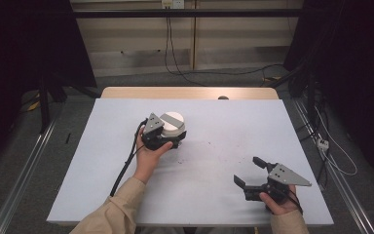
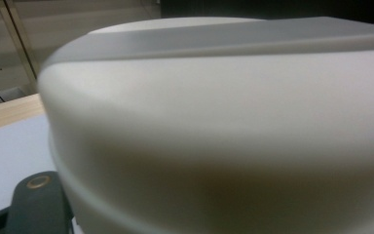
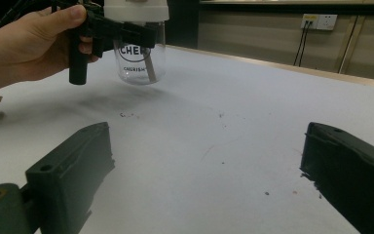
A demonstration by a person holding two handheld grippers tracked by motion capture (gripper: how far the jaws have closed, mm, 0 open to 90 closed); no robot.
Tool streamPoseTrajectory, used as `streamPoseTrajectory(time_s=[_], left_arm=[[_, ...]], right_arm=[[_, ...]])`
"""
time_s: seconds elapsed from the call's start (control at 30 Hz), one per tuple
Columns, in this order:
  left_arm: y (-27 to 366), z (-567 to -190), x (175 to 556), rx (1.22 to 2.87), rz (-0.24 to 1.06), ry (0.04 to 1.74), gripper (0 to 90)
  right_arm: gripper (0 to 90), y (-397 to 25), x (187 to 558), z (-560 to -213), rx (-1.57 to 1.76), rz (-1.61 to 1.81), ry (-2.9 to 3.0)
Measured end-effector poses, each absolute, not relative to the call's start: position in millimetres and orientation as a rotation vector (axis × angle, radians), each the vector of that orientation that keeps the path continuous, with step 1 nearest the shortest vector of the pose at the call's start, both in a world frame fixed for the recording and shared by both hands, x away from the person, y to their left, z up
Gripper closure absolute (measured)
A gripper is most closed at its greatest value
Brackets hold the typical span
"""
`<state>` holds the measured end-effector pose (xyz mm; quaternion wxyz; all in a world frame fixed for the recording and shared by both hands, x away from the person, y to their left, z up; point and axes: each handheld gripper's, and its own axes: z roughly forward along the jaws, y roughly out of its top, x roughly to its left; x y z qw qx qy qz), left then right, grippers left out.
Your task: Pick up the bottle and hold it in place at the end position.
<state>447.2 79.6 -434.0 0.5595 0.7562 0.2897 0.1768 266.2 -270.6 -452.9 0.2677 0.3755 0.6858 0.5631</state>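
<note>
Nearest the person's edge of the table (image 1: 78, 195), the right gripper (image 1: 250, 170) rests low at the near right corner, held in the right hand (image 1: 280, 202). Its jaws stand wide apart with nothing between them; in the right gripper view they frame only bare white table surface, speckled with a few small dark marks. The grey three-cornered plate on top of it points off to the right.

Farther in, left of centre, the left hand (image 1: 146, 158) comes up from a tan sleeve (image 1: 112, 212) and holds the left gripper (image 1: 168, 139) at the jar (image 1: 173, 124). The jar is a clear glass one with a broad white lid (image 3: 136, 9) (dark lettering is printed on the glass, only partly readable), and it is near the middle of the table, well apart from the right gripper. From the right gripper view, the left gripper's black jaws cross the jar just under the lid, one on each side, closed against it. The jar's base appears slightly above its shadow on the table, though whether it is lifted clear I cannot tell. In the left gripper view the white lid sits close up against the camera, blurred.

Beyond the jar, the table's wooden far edge (image 1: 190, 92) shows, then the floor with cables (image 1: 175, 63) trailing to a wall socket.
</note>
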Motion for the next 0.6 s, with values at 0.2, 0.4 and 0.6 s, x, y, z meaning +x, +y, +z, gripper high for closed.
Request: streamPoseTrajectory(time_s=[0.2, 0.4, 0.6], left_arm=[[77, -435, 449, 1.793, 0.418, 0.687, 18.4], [71, -434, 450, 1.795, 0.413, 0.676, 18.4], [68, -435, 451, 1.805, 0.415, 0.671, 18.4]], right_arm=[[4.2, -270, 267, -453, 1.011, 1.515, 1.855], [4.2, -270, 267, -453, 1.01, 1.515, 1.855], [4.2, -270, 267, -453, 1.01, 1.514, 1.857]])
